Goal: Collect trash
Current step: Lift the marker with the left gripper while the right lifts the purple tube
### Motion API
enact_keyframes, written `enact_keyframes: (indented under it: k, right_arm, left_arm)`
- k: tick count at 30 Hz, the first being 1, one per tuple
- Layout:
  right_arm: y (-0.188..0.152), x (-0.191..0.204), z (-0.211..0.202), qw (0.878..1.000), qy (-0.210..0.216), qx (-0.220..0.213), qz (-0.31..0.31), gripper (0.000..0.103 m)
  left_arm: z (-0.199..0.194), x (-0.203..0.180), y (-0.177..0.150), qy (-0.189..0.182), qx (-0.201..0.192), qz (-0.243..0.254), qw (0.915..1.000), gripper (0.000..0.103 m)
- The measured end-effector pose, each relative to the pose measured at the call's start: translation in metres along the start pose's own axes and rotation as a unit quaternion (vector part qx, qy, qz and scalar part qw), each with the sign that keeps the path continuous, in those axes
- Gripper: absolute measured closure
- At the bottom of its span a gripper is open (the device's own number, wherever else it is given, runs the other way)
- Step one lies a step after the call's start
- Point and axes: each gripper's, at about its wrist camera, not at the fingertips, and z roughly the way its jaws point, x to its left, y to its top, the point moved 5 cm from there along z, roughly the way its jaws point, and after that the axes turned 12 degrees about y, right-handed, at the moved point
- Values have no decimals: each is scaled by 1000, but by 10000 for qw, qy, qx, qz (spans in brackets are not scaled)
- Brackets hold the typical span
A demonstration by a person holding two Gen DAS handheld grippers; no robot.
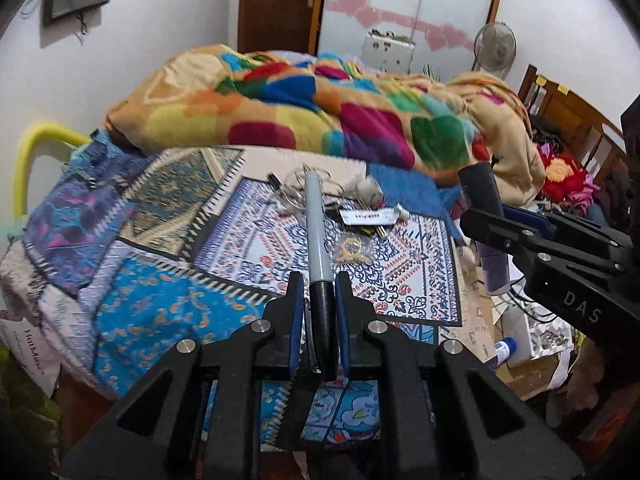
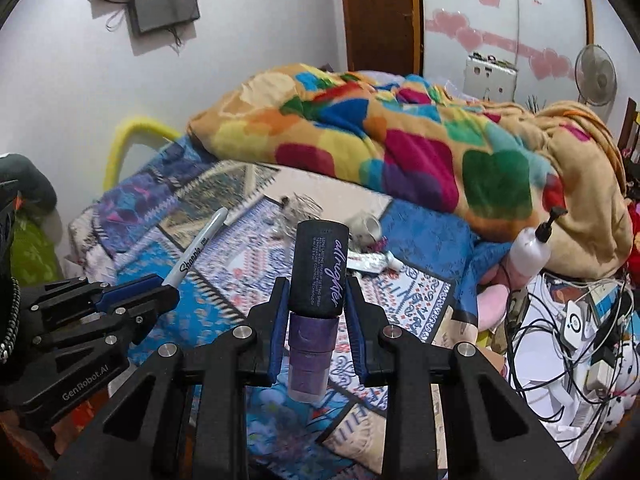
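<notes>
My left gripper is shut on a grey marker pen with a black cap, held above the patterned bedspread; the pen and gripper also show in the right wrist view. My right gripper is shut on a purple spray bottle with a black cap, which also shows at the right of the left wrist view. More litter lies on the bed: tangled white earphones, a small white cup, a flat wrapper and a yellow trinket.
A colourful blanket is heaped across the far side of the bed. A white pump bottle and a tangle of cables and chargers lie to the right of the bed. A yellow bed rail is at the left.
</notes>
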Motion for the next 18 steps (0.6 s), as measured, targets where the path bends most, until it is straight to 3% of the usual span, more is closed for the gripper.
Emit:
enact_keyframes:
  k: [9,18]
  right_arm:
    - [7,59,-42,9989,228,-301,-273,79]
    - [-1,112,-53,9969,591,-307,-410,79]
  left_arm:
    - [-75,45,-9,319,-428,-303,9981,89]
    - [-134,104,-41,704,-620,-578,9939,89]
